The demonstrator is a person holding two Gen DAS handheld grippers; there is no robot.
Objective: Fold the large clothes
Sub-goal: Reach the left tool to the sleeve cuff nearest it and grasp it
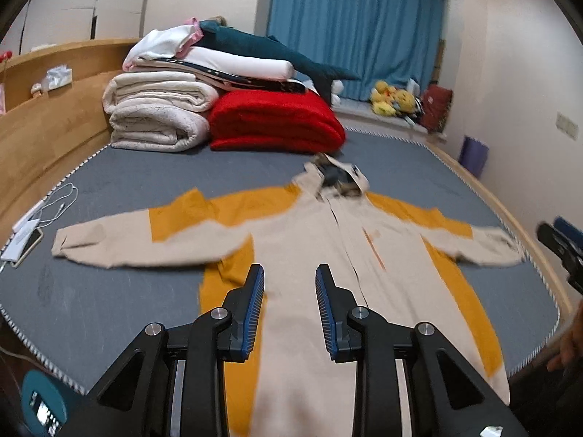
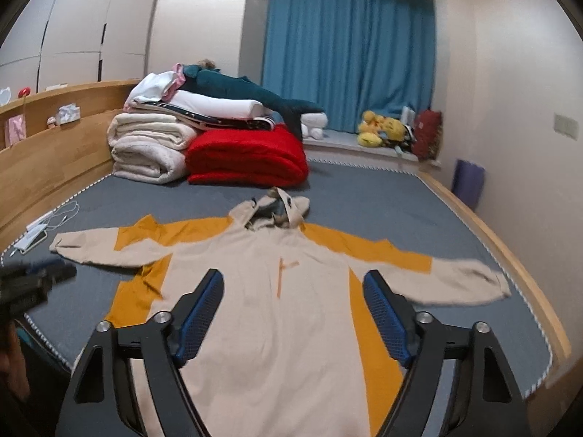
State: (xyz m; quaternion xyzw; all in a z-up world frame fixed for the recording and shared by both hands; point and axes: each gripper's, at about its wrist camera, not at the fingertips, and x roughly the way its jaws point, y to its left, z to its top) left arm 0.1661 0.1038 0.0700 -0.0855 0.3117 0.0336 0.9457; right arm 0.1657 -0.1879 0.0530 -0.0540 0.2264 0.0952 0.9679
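A large beige and mustard-yellow hooded garment (image 1: 302,240) (image 2: 262,266) lies flat, front up, on the grey bed (image 1: 120,189), both sleeves stretched out sideways. Its hood (image 1: 339,178) points toward the far blankets. My left gripper (image 1: 289,273) hovers above the garment's lower left body, jaws narrowly apart with nothing between them. My right gripper (image 2: 291,284) hangs over the middle of the chest, jaws wide and empty. Each gripper shows at the edge of the other's view: the right one (image 1: 561,244) near the right sleeve cuff, the left one (image 2: 36,276) near the left cuff.
Rolled white blankets (image 1: 156,113), a folded red blanket (image 1: 273,120) and a teal plush shark (image 1: 269,51) are stacked at the bed's far end. A phone and white cables (image 1: 32,233) lie by the wooden headboard (image 1: 40,127). Blue curtain (image 1: 353,25) and yellow plush toys (image 1: 390,98) behind.
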